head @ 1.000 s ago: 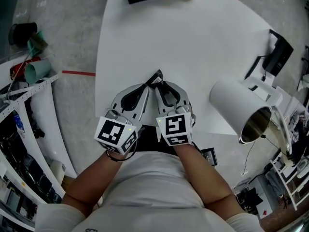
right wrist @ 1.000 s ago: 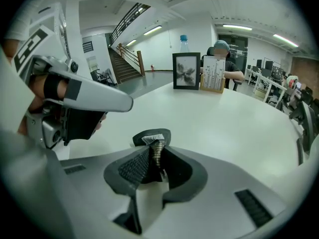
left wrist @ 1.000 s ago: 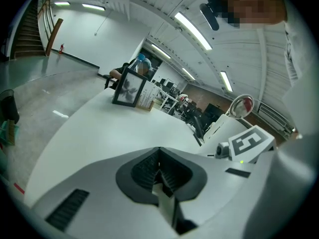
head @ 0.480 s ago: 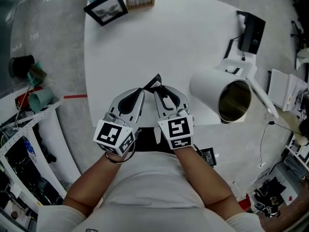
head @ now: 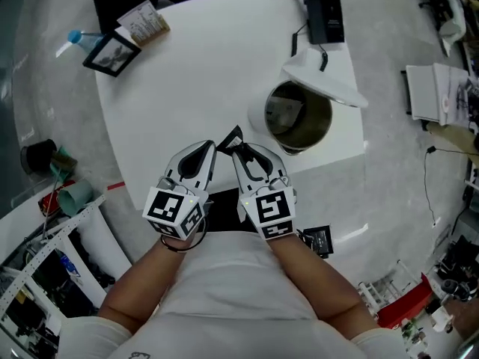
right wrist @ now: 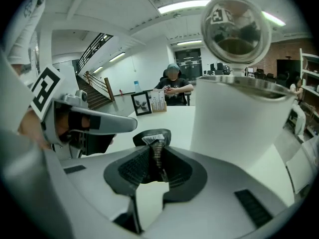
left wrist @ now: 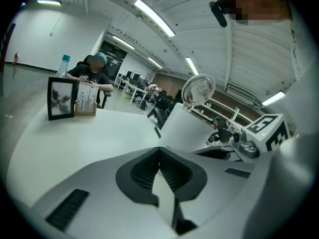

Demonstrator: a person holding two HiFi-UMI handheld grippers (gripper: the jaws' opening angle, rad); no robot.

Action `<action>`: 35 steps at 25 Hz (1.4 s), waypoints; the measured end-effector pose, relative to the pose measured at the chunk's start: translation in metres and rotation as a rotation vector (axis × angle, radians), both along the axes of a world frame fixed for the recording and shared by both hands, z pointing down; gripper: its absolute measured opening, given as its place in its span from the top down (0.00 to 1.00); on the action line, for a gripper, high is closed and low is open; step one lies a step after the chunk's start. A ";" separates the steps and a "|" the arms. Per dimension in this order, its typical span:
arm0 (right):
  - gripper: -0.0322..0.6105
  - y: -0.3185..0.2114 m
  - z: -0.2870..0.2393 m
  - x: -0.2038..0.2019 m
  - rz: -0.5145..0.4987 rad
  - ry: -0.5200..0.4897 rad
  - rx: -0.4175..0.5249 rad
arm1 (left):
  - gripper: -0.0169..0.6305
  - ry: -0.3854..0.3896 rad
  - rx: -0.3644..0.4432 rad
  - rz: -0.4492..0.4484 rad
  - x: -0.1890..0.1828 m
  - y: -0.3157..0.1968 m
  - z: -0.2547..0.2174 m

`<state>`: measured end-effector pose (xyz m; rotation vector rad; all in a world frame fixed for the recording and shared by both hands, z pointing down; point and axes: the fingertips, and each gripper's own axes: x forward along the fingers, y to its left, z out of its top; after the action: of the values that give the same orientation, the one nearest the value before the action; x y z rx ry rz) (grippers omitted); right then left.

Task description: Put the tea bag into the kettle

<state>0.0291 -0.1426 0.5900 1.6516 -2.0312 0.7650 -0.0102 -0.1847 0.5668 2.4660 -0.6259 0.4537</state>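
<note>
A small black tea bag packet [head: 232, 137] sticks up between the tips of my two grippers, over the near part of the white table [head: 187, 88]. My right gripper [head: 238, 149] is shut on it; in the right gripper view the packet [right wrist: 152, 139] stands pinched in that gripper [right wrist: 155, 151]. My left gripper [head: 212, 147] is shut, its tip right beside the packet. The left gripper view shows nothing between the left gripper [left wrist: 159, 152]'s jaws. The white kettle [head: 271, 129] stands just right of the grippers with its lid [head: 323, 82] flipped open.
At the table's far left are a picture frame [head: 111, 51], a box of sachets [head: 146, 22] and a water bottle [head: 75, 37]. A black base unit [head: 325, 13] sits behind the kettle. A person [right wrist: 172, 81] sits at the far side. Clutter lies on the floor around.
The head view has swung, so the kettle now shows from above and closer to the grippers. Both grippers stay tip to tip with the packet between them.
</note>
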 end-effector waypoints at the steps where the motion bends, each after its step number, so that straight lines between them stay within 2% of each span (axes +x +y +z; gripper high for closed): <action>1: 0.80 0.007 -0.003 0.007 0.011 0.002 0.007 | 0.96 -0.002 0.007 0.011 0.007 0.005 -0.002; 8: 0.80 0.064 -0.024 0.045 0.059 0.009 0.039 | 0.96 0.006 0.033 0.066 0.053 0.052 -0.022; 13: 0.80 0.089 -0.046 0.071 0.076 0.013 0.081 | 0.96 0.020 0.074 0.068 0.073 0.076 -0.045; 19: 0.80 0.097 -0.087 0.090 0.058 0.009 0.173 | 0.96 0.073 0.081 0.025 0.091 0.095 -0.080; 25: 0.80 0.092 -0.126 0.107 0.032 -0.016 0.251 | 0.96 0.117 0.170 -0.014 0.104 0.095 -0.125; 35: 0.80 0.081 -0.176 0.125 -0.014 0.038 0.358 | 0.96 0.139 0.256 -0.086 0.105 0.088 -0.166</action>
<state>0.1544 -0.0613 0.4144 1.8183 -2.2482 0.3746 0.0944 -0.0971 0.4006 2.6690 -0.7686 0.1750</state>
